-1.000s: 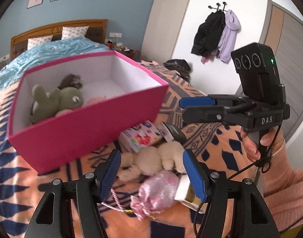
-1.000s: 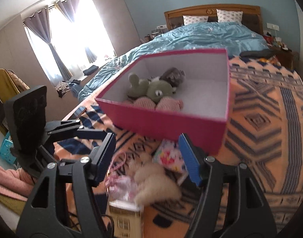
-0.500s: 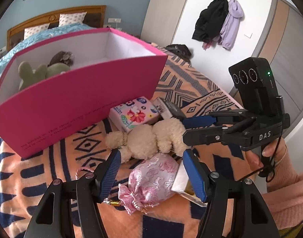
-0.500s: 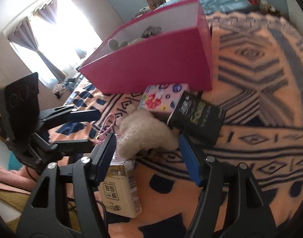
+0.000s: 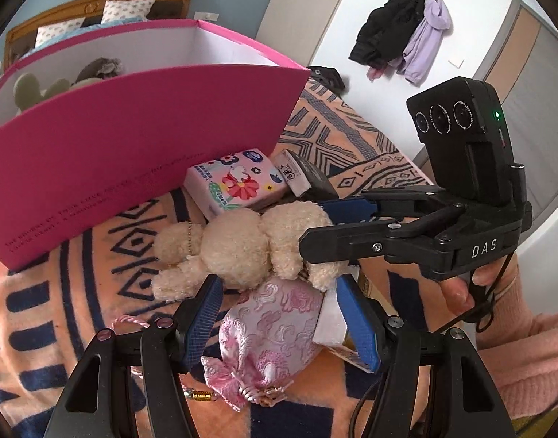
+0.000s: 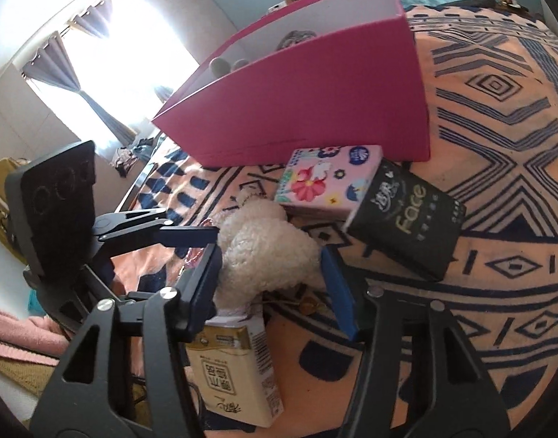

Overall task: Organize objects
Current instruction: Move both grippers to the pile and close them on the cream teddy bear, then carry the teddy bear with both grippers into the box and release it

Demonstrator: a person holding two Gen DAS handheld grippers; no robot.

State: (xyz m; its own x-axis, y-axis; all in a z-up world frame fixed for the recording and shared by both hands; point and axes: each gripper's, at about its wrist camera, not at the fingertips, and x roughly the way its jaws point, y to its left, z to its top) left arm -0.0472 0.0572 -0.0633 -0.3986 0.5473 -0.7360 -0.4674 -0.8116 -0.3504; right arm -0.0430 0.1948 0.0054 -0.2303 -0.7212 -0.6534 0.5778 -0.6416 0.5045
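Note:
A cream plush toy (image 5: 239,252) lies on the patterned blanket in front of the pink box (image 5: 133,146). My right gripper (image 6: 271,288) straddles the plush toy (image 6: 268,255). Its jaws are closing, with the left pad against the fur and no visible squeeze. Just below the plush sits a pink satin pouch (image 5: 268,332). My left gripper (image 5: 281,321) stands open around the pouch, its pads beside it. From the right of the left wrist view, the right gripper (image 5: 326,226) reaches in over the plush.
A floral tissue pack (image 6: 326,182) and a black tissue pack (image 6: 406,226) lean by the box wall (image 6: 315,109). A beige drink carton (image 6: 235,368) lies under the right gripper. Plush toys (image 5: 34,91) sit inside the box. A person's pink sleeve (image 5: 527,365) is at the right.
Both grippers have sunk toward the pile in front of the box. The right jaws have narrowed around the cream plush. The left jaws keep the same width, now lower around the pouch.

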